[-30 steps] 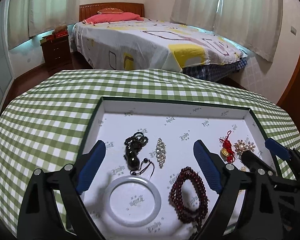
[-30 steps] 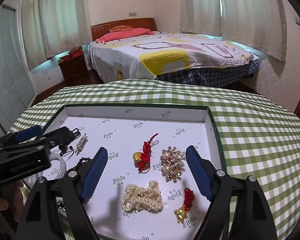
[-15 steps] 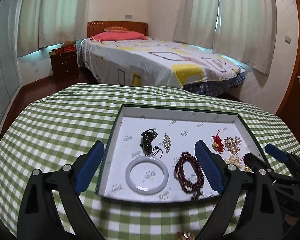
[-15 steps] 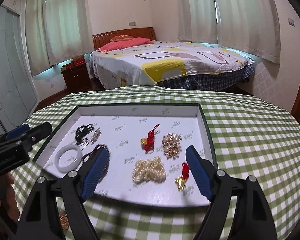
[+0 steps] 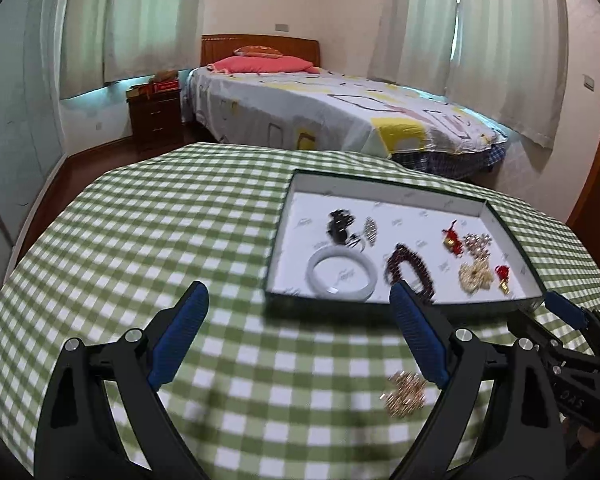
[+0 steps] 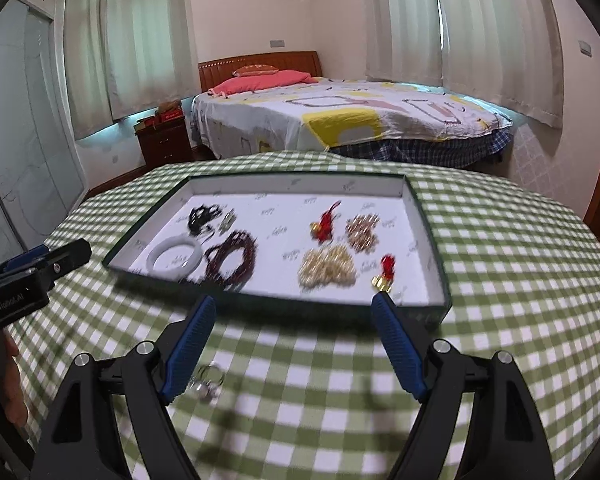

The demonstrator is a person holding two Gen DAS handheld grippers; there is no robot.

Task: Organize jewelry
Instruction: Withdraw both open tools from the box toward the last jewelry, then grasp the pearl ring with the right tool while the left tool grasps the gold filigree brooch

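Note:
A dark-rimmed tray (image 5: 384, 304) (image 6: 428, 216) with a white floor sits on the green checked tablecloth. It holds a white bangle (image 5: 342, 274) (image 6: 175, 257), a dark red bead bracelet (image 5: 410, 268) (image 6: 232, 258), a black cord piece (image 5: 340, 222), a pearl pile (image 6: 326, 268) and red and gold charms (image 6: 324, 226). A gold brooch (image 5: 405, 394) lies on the cloth in front of the tray; it shows blurred in the right wrist view (image 6: 208, 382). My left gripper (image 5: 298, 338) and right gripper (image 6: 294, 346) are open and empty, above the cloth short of the tray.
The round table's edge (image 5: 40, 240) drops away on the left and far sides. A bed (image 5: 340, 116), a nightstand (image 5: 156, 116) and curtained windows stand behind. The other gripper shows at each view's side (image 5: 568, 344) (image 6: 28, 280).
Both grippers have pulled back from over the tray and risen, so the whole tray now lies ahead. The gold brooch on the cloth has come into view. Jaws stay open.

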